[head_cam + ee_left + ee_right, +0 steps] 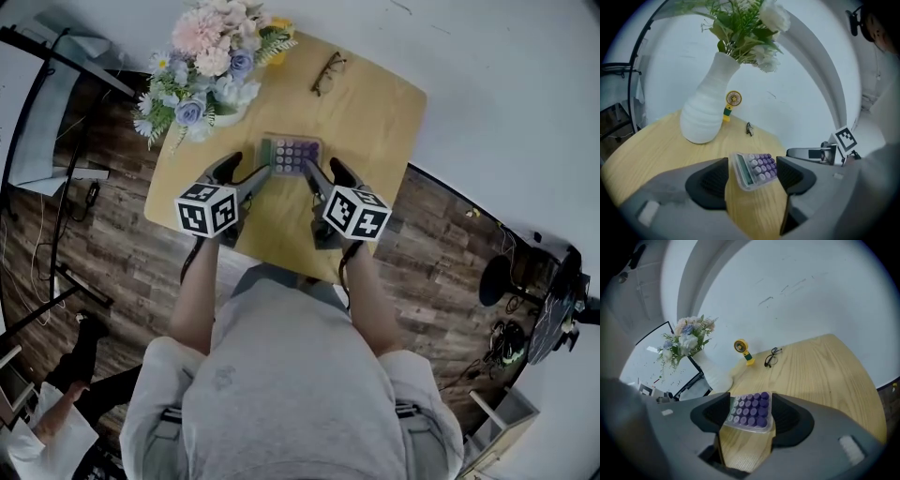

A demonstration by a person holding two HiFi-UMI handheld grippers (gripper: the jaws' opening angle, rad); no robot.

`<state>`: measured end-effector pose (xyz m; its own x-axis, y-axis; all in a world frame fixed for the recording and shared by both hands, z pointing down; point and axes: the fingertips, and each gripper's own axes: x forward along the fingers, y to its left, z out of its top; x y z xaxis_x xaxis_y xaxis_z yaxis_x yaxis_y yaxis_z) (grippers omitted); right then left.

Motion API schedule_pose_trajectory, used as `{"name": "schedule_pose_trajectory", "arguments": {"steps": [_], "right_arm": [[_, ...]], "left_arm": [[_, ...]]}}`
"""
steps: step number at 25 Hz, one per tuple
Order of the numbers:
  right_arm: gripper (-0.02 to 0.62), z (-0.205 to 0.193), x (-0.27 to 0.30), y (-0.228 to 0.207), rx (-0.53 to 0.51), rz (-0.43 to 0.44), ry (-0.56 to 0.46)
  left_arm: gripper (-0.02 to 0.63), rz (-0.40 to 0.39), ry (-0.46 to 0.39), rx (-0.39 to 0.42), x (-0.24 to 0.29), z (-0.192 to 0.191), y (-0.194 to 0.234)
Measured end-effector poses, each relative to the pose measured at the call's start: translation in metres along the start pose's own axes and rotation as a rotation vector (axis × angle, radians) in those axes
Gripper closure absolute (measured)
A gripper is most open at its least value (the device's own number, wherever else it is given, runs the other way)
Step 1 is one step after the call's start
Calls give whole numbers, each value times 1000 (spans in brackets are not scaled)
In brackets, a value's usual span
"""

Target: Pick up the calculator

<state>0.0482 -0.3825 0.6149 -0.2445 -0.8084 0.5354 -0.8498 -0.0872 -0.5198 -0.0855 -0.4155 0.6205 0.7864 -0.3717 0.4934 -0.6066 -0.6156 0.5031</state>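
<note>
A small calculator (292,155) with purple keys and a clear frame lies flat on the round wooden table (375,112). My left gripper (246,171) hovers at its near left corner, and my right gripper (328,175) at its near right corner. In the left gripper view the calculator (754,169) shows in the gap of the left gripper (752,176), whose jaws stand wide and do not press it. In the right gripper view the calculator (750,411) fills the gap of the right gripper (749,416), lying on the wood just beyond the pads.
A white vase of flowers (211,66) stands behind and left of the calculator. Glasses (328,72) lie at the far side, and a small yellow fan (743,350) stands near the vase. The table's near edge (281,267) is just below the grippers. Black stands (56,141) are at left.
</note>
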Motion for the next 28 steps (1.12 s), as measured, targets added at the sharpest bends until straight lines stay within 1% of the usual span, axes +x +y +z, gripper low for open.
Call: {"name": "schedule_pose_trajectory", "arguments": {"steps": [4, 8, 13, 17, 23, 28], "right_arm": [[313, -9, 11, -8, 19, -14, 36], [313, -13, 20, -14, 46, -20, 58], [310, -17, 31, -23, 92, -27, 80], [304, -21, 38, -25, 117, -13, 107], [295, -29, 44, -24, 149, 1, 142], [294, -30, 45, -23, 142, 2, 156]], "left_arm": [[285, -26, 21, -45, 12, -3, 4], [281, -52, 51, -74, 25, -6, 6], [276, -48, 89, -91, 36, -13, 12], [275, -52, 101, -108, 42, -15, 12], [273, -45, 120, -109, 48, -16, 14], [273, -52, 162, -77, 53, -21, 8]]}}
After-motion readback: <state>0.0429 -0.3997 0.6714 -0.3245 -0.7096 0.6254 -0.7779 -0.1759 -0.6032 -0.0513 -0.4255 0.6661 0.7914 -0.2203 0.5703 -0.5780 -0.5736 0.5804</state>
